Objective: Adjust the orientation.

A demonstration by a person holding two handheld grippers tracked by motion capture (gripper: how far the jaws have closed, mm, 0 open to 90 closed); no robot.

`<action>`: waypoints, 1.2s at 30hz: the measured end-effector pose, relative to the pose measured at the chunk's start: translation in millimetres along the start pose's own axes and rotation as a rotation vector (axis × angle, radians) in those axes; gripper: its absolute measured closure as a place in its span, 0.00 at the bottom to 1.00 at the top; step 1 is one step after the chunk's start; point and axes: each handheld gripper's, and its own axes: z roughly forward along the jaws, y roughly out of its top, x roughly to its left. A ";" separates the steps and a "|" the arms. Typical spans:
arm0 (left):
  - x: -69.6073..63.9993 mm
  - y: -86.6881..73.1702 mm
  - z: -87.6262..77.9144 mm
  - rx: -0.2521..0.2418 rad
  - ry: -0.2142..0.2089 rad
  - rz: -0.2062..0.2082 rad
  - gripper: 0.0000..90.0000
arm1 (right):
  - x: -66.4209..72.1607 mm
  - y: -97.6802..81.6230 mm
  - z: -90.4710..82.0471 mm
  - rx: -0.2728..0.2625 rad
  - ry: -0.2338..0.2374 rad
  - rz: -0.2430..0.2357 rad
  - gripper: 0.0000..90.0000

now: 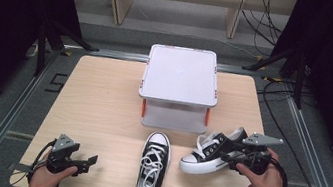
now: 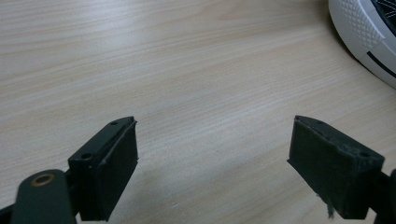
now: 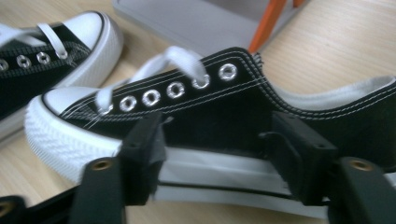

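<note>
A pale wooden table (image 1: pixel 103 98) is standing on a grey floor between dark curtains, with cables trailing behind it. A grey two-tier rack (image 1: pixel 181 75) with orange posts is sitting at the table's far middle. One black-and-white sneaker (image 1: pixel 152 170) is lying flat in front of the rack, toe toward it. A second sneaker (image 1: pixel 208 151) is lying to its right, angled, toe pointing left. The right gripper (image 3: pixel 219 154) is reaching against this second sneaker's side, jaws spread along the sole; whether they are pressing it, I cannot tell. The left gripper (image 1: pixel 85 163) is hovering low over bare wood near the front left, jaws standing wide apart and holding nothing.
</note>
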 end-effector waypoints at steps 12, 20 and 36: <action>-0.2 -0.3 -0.2 0.000 -0.002 -0.002 0.17 | 0.0 -21.5 -0.1 0.030 -0.027 0.000 0.50; -0.4 -0.1 0.4 0.003 -0.002 -0.002 0.17 | -6.5 -22.9 1.3 -0.012 -0.019 -0.019 0.21; -1.1 0.6 0.7 0.005 -0.005 -0.008 0.17 | 34.9 -24.2 -7.8 0.137 -0.012 -0.080 0.78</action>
